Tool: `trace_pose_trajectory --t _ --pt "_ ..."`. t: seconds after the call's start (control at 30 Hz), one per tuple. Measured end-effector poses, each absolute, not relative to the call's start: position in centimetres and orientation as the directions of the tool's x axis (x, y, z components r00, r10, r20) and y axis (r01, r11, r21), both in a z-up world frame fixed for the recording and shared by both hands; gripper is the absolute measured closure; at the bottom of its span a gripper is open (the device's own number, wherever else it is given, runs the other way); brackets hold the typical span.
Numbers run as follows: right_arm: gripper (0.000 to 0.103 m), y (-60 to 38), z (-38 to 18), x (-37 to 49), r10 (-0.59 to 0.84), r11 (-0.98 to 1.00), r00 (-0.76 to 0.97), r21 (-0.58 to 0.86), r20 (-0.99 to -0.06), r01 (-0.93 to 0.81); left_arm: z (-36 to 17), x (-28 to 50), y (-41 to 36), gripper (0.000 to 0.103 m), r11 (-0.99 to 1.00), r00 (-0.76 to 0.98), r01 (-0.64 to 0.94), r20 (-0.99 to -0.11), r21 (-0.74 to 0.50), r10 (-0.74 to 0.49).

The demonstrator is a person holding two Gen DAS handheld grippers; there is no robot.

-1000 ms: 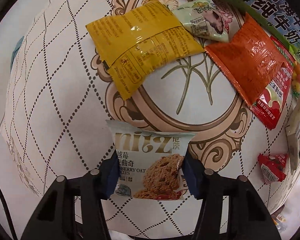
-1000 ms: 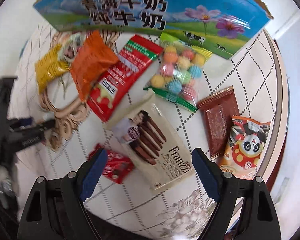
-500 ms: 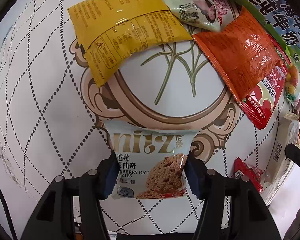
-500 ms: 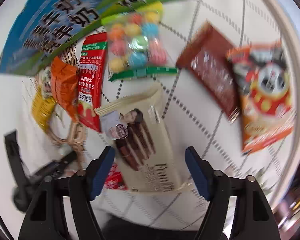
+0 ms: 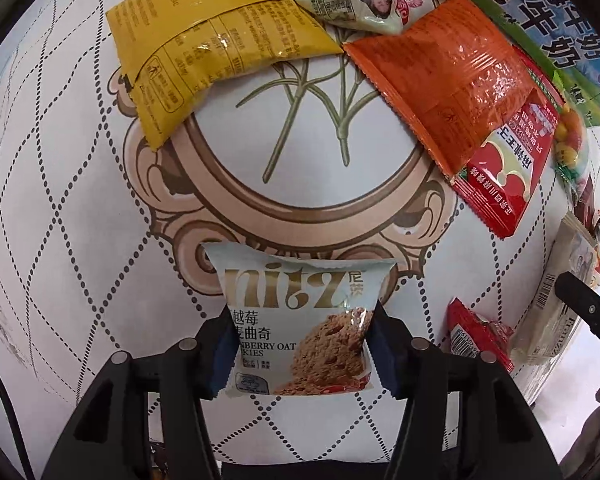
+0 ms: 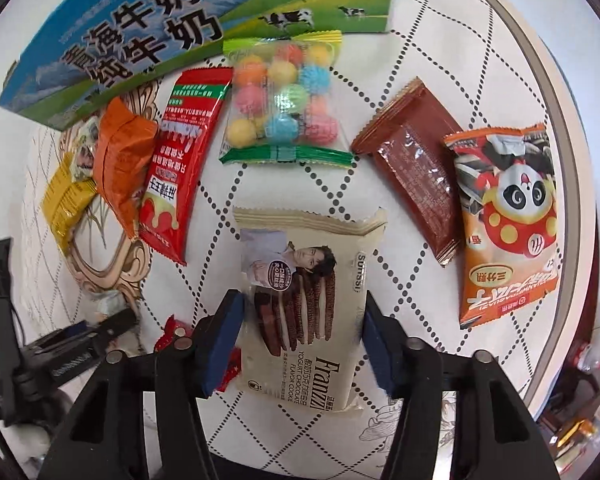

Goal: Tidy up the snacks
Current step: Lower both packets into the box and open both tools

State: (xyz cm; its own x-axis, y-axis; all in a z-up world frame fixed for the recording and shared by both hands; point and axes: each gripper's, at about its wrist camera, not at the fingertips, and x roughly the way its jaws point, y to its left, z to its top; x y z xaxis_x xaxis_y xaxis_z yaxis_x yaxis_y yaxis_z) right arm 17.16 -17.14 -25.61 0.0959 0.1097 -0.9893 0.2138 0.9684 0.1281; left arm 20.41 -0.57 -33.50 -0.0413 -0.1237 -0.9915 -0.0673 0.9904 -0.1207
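My left gripper (image 5: 302,350) is shut on a pale blue oat cookie packet (image 5: 300,320) and holds it over the patterned tablecloth (image 5: 80,208). My right gripper (image 6: 304,338) has its blue pads on both sides of a cream Franzzi chocolate cookie pack (image 6: 308,304) that lies flat; the jaws stand close against its edges. The Franzzi pack also shows at the right edge of the left wrist view (image 5: 556,312). The left gripper shows at the lower left of the right wrist view (image 6: 76,344).
A blue-green milk carton box (image 6: 172,28) lies at the back. Before it lie a yellow packet (image 5: 208,40), an orange packet (image 5: 448,80), a red packet (image 6: 180,160), a candy-ball bag (image 6: 284,100), a brown packet (image 6: 416,168), a panda packet (image 6: 508,216) and a small red packet (image 5: 476,332). The table edge (image 6: 564,128) curves at right.
My right gripper has swung over the Franzzi pack and its jaws have closed in on it. My left gripper has moved forward with the oat cookie packet in it.
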Motion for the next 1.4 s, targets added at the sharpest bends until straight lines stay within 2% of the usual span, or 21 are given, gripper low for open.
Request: trace_pose_trajectory --t 0.03,0.17,0.23,0.37,0.63,0.87,1.07,1.27,1.4 --pt "0.032 -17.4 -25.4 17.1 0.096 0.973 0.090 0.112 -0.991 0.200 -33.6 20.4 -0.8 0.048 0.992 -0.043 -0.057 -0.992 -0.113 -0.115" --pt "0.032 -16.4 -26.5 17.4 0.088 0.983 0.064 0.097 -0.994 0.159 -33.4 20.6 -2.0 0.048 0.995 -0.039 -0.045 -0.995 -0.088 -0.090" --pt "0.038 -16.8 -27.8 16.7 0.048 0.990 0.067 0.057 -0.997 0.130 -33.0 20.6 -2.6 0.050 0.996 -0.032 -0.038 -0.996 -0.076 -0.078" --pt "0.040 -16.6 -27.4 15.8 0.032 0.992 0.104 0.044 -0.994 0.121 -30.6 20.8 -3.5 0.054 0.996 0.001 -0.026 -0.996 -0.086 -0.086" --pt "0.040 -17.9 -20.4 15.2 0.131 0.982 0.205 0.155 -0.970 0.108 -21.8 22.8 -4.7 0.054 0.968 0.094 -0.031 -0.965 -0.250 -0.246" --pt "0.040 -19.7 -11.4 19.2 0.216 0.964 0.358 0.257 -0.908 0.071 -12.1 28.5 -5.7 0.054 0.928 0.193 0.082 -0.907 -0.364 -0.374" --pt "0.040 -20.3 -5.9 27.1 0.138 0.981 0.449 0.185 -0.883 0.063 -8.5 37.0 -6.6 0.054 0.962 0.270 0.173 -0.929 -0.213 -0.254" --pt "0.040 -21.4 -7.1 37.6 0.026 0.995 0.404 0.063 -0.914 0.078 -10.8 46.8 -6.0 0.054 0.985 0.260 0.148 -0.957 -0.094 -0.130" --pt "0.040 -22.0 -8.8 43.0 -0.024 0.996 0.365 0.009 -0.931 0.087 -13.5 51.4 -5.8 0.054 0.990 0.219 0.125 -0.972 -0.062 -0.088"
